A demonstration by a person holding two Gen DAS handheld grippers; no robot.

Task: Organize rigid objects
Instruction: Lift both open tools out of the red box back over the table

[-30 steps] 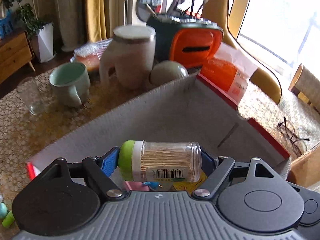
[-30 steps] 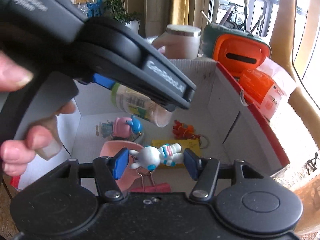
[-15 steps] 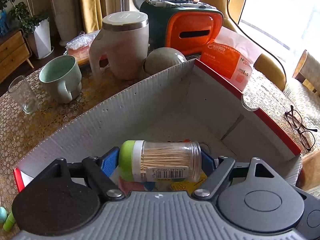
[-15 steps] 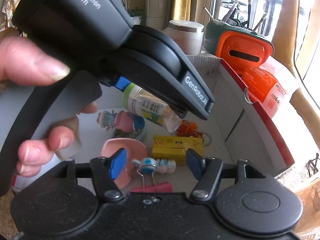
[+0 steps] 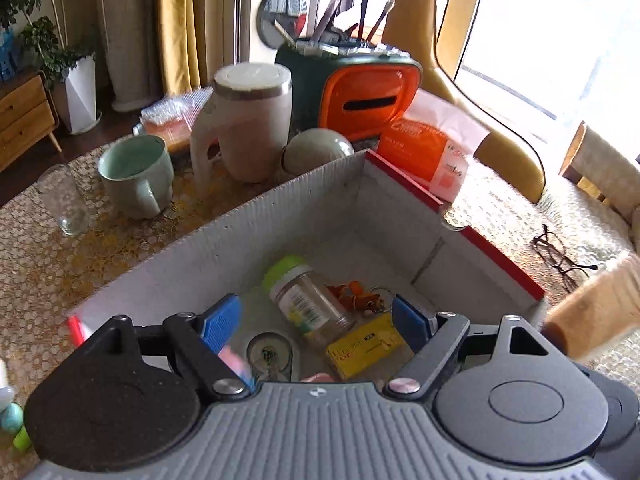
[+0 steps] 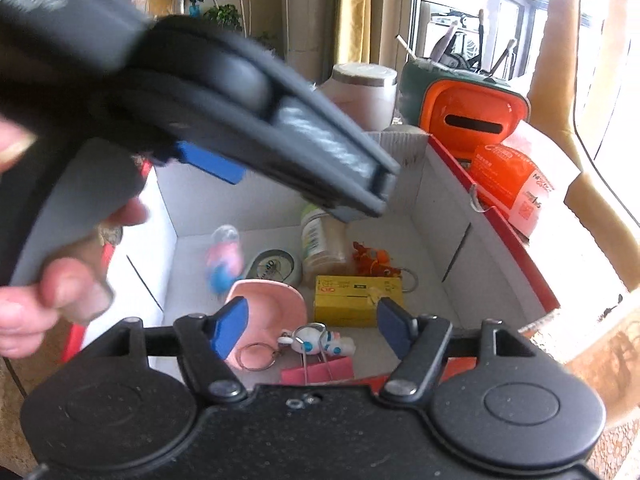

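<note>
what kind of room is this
Most likely a home's dining or living area: a table with a patterned cloth holds a mug and glasses, a washing machine stands behind, and a potted plant sits by yellow curtains.

Toothpick jar (image 5: 310, 304) dropped from left gripper (image 5: 316, 322) into box (image 5: 240, 240) — astronaut charm (image 6: 320, 342) released, right fingers (image 6: 230, 330) opening

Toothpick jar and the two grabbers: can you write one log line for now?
toothpick jar: lying in box | left gripper: open, empty | right gripper: opening, empty | bunny keychain: in box
</note>
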